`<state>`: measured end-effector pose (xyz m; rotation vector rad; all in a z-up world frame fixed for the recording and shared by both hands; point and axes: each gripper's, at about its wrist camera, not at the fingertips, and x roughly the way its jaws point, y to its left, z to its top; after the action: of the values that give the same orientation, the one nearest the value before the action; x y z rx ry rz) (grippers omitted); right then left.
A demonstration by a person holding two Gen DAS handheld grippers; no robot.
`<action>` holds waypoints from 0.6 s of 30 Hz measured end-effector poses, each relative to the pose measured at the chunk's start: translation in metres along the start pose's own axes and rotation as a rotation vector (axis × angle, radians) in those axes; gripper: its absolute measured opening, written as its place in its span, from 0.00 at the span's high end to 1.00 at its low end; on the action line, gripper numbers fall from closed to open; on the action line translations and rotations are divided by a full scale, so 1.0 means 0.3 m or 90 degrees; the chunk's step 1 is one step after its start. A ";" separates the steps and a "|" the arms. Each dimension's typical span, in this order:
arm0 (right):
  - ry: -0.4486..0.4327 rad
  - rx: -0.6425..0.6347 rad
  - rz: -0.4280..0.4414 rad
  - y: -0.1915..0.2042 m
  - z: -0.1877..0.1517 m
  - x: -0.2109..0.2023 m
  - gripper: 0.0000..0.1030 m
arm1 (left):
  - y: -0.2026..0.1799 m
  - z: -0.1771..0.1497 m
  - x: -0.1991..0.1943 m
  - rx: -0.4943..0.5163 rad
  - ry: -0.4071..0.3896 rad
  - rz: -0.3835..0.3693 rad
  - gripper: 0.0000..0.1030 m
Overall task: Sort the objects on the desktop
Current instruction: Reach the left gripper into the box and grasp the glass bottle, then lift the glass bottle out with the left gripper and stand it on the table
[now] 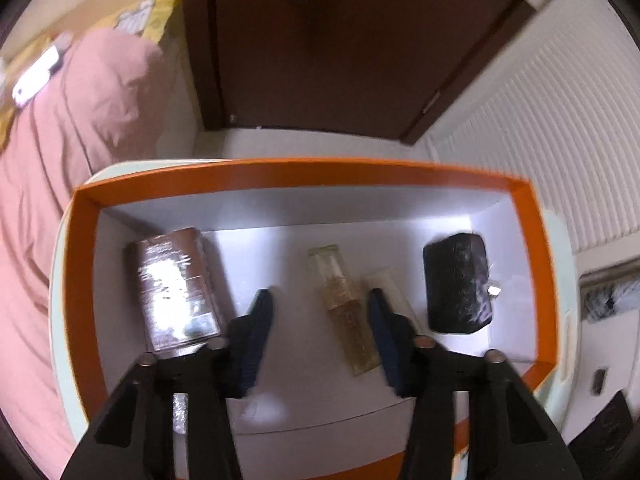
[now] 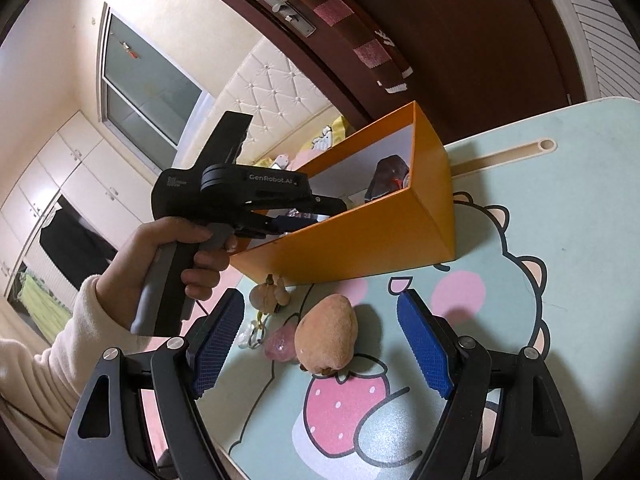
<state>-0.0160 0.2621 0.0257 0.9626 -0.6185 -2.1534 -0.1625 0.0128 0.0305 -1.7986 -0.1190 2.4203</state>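
Inside the orange box (image 1: 280,176), three larger things lie flat on the white floor: a brown wrapped packet (image 1: 172,292) at the left, a clear bottle of amber liquid (image 1: 344,308) in the middle, and a black wrapped block (image 1: 458,282) at the right. A pale, flat item (image 1: 390,284) shows partly beside the bottle; what it is cannot be told. The bottle's long axis runs from the near wall toward the far wall, tilted a little to the left at its far end; which end is its cap cannot be made out. The packet lies along roughly the same line, also leaning left at its far end. The block stands apart from both, close to the right wall.

The left gripper (image 1: 320,320) points steeply down into the box. Its jaws are apart with the bottle between them, nearer the right finger; whether that pad touches the glass cannot be told, and the left pad is clear of it.

From the right wrist camera, the box sits on a mint-green cartoon mat (image 2: 560,240). The right gripper (image 2: 320,344) has its jaws wide open, holding nothing. On the mat between its blue pads (image 2: 218,344) lie one tan plush toy (image 2: 326,336), long axis pointing away toward the box, and one pink stone (image 2: 280,346) touching it at the left. A small beige figurine (image 2: 270,294) stands beyond them, near the box.
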 end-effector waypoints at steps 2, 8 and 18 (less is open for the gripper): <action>0.001 0.000 -0.001 0.000 0.002 0.001 0.23 | -0.041 -0.001 0.007 0.048 0.000 0.028 0.82; 0.003 0.000 -0.002 -0.002 0.004 -0.002 0.23 | -0.036 -0.008 0.000 0.055 -0.009 0.011 0.84; 0.007 0.000 -0.005 -0.006 0.003 0.002 0.23 | 0.020 -0.126 -0.269 0.029 -0.144 -0.095 0.84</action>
<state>-0.0179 0.2629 0.0248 0.9770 -0.6104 -2.1534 -0.1038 -0.0053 0.0953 -1.4367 -0.2096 2.4889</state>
